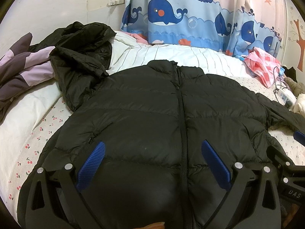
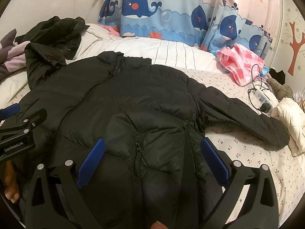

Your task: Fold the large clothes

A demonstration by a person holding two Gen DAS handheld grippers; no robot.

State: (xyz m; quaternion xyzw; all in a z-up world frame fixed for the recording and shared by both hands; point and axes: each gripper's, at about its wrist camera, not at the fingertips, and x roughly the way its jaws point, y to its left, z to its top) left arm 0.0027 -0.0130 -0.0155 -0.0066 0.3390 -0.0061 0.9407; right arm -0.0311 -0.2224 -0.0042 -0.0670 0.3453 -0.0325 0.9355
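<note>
A black puffer jacket (image 1: 152,105) lies flat on the bed, front up, zipper closed, collar away from me. It also shows in the right wrist view (image 2: 133,99), with its right sleeve (image 2: 247,122) stretched out to the right. My left gripper (image 1: 152,147) is open above the jacket's lower front, left of the zipper. My right gripper (image 2: 152,145) is open above the lower right front, over a pocket zipper. Neither holds anything. The right gripper's blue tip shows at the left wrist view's right edge (image 1: 299,136); the left gripper shows at the right wrist view's left edge (image 2: 17,129).
A second black jacket (image 1: 82,49) and a purple garment (image 1: 22,66) lie heaped at the far left. A striped white duvet (image 1: 171,57) lies behind. A pink plastic bag (image 2: 242,63), a power strip with cable (image 2: 263,97) and a cream garment (image 2: 291,120) sit at the right. A whale curtain (image 1: 181,17) hangs behind.
</note>
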